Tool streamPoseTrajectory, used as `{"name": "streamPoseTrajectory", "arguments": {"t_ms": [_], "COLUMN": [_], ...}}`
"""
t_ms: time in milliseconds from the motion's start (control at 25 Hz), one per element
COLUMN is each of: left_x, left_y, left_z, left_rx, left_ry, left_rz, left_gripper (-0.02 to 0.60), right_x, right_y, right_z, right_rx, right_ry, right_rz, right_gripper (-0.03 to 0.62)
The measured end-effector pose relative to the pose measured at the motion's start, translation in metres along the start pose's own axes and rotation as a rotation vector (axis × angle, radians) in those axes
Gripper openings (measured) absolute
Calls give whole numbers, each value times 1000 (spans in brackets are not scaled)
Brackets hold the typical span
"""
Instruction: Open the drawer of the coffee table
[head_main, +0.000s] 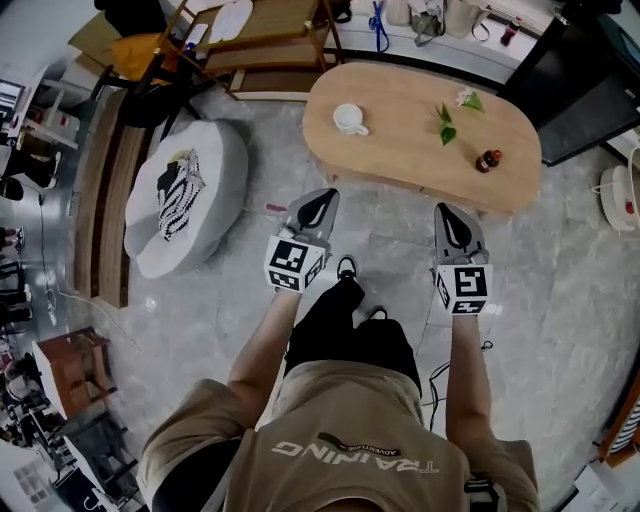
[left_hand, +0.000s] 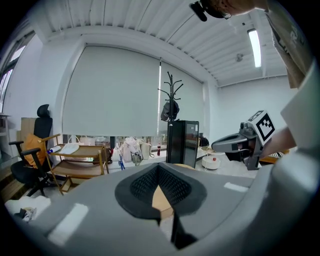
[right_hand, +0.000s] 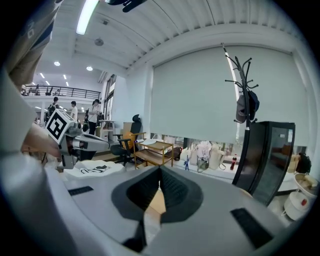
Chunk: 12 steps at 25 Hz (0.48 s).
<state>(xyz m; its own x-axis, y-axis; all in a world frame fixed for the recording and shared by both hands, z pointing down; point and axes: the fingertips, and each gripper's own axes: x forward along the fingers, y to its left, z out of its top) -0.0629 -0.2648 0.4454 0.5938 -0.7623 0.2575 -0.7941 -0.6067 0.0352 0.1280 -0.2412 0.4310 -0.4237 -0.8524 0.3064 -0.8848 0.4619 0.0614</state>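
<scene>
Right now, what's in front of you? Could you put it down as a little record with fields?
Table: oval, wooden, ahead of the person
On table: cup, bottle, green sprig
Left gripper: shut, empty, held before the table
Right gripper: shut, empty, held before the table
Drawer: not visible
Floor, left: grey pouf

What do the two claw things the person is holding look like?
The left gripper and right gripper are grey wedges tapering to a point, with black ribbed pads inside. Each carries a white cube with black square markers. The person wears a tan short-sleeved shirt.
</scene>
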Motion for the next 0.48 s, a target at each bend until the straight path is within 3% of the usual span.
{"name": "streamPoseTrajectory", "arguments": {"t_ms": [240, 480], "left_x": [23, 57], "left_y": [18, 41], "left_z": [-46, -130], "left_rx": [27, 17], "left_ry": [-18, -33], "left_rz": [-8, -16], "left_gripper": [6, 6], "right_x": [37, 84], "right_y": [5, 12], "right_z": [-56, -135], "right_rx": [-18, -12], "right_ry": [7, -10], "right_rz": [7, 14], "right_gripper": [5, 5]}}
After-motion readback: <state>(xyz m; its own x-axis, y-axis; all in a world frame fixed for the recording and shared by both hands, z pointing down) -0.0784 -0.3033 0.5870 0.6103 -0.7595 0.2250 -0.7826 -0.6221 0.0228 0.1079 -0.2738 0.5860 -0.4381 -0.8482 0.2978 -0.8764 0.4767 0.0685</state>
